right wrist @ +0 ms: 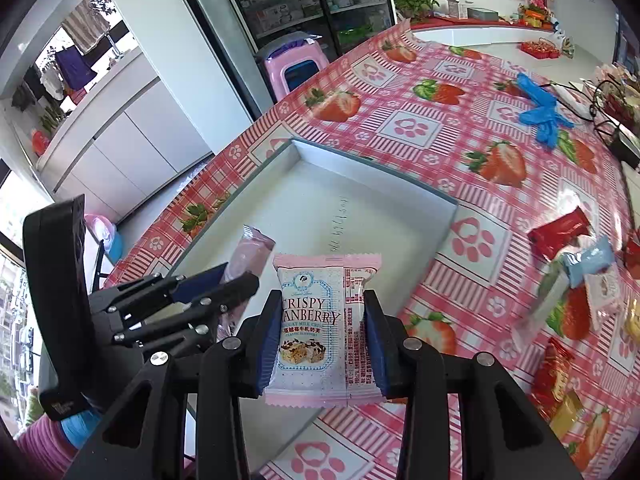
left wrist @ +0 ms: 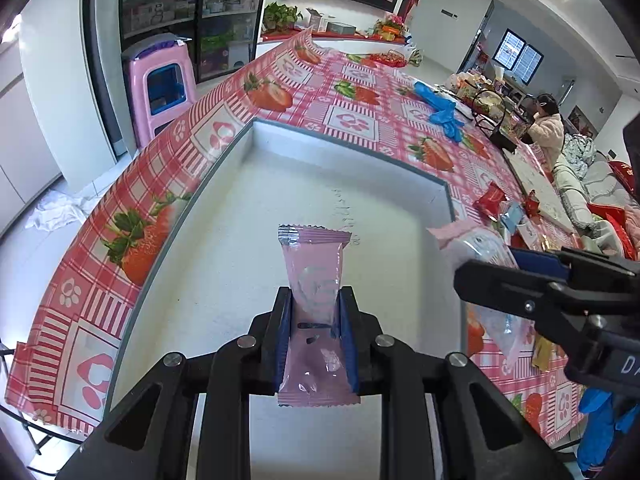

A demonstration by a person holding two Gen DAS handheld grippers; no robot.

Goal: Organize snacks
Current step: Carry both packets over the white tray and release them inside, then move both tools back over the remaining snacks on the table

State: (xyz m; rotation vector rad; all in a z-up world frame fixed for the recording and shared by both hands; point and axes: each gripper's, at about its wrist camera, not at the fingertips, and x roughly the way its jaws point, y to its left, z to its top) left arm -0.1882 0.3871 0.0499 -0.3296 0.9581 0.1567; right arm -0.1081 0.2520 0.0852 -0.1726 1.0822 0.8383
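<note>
**Two snacks held over the tray**

On the left, the left gripper (left wrist: 316, 312) has its jaws pressed on a pink snack pack (left wrist: 314, 276). The pack sticks out straight ahead, with its long side pointing away from the jaws. It hangs over the white tray (left wrist: 248, 208), near the tray's close end. The tray floor under it is bare.

Next to it, the right gripper (right wrist: 322, 328) has its jaws closed on the two sides of a cranberry snack pack (right wrist: 320, 324). This pack stands up tall between the jaws, with the words facing the camera. It sits over the near right edge of the tray, partly above the strawberry cloth (right wrist: 460, 128) on the surface.

So the left gripper is already above the tray. I think it can let go first. The right one likely has to slide a little left and forward so its pack lands inside.

Far to the right, more loose snacks (right wrist: 560, 232) lie on the cloth, well apart from the tray. Those are not sorted yet.
</note>
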